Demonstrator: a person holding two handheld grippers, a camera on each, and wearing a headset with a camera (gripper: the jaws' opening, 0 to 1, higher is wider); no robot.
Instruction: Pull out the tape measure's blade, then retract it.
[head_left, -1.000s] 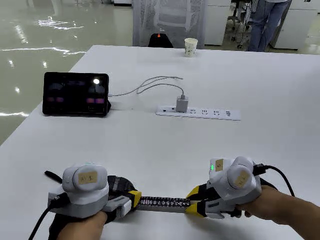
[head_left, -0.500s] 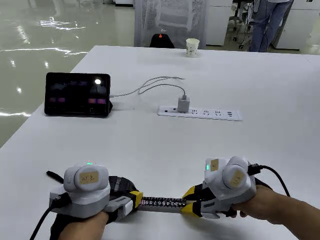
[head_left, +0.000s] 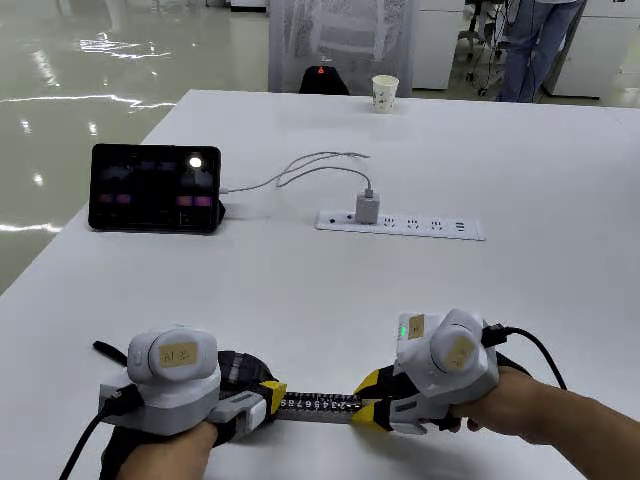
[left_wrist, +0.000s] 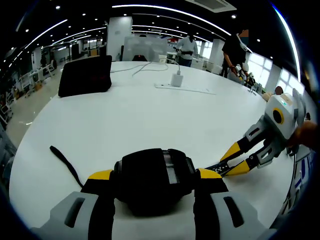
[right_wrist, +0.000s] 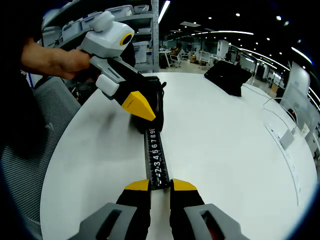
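Plainly, left tongs (left_wrist: 155, 175) clenched on tape measure case (right_wrist: 150, 107); right tongs (right_wrist: 160, 186) pinching blade (right_wrist: 155, 160), numerals 2–9 legible

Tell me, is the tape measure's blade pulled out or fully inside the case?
Partly out: the numbered blade runs from the case to the shut right claw.

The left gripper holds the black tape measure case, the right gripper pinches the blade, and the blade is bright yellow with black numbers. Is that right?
Not quite. The blade is black with white numbers, as the right gripper view shows. The rest holds: the left gripper holds the black tape measure case, and the right gripper pinches the blade.
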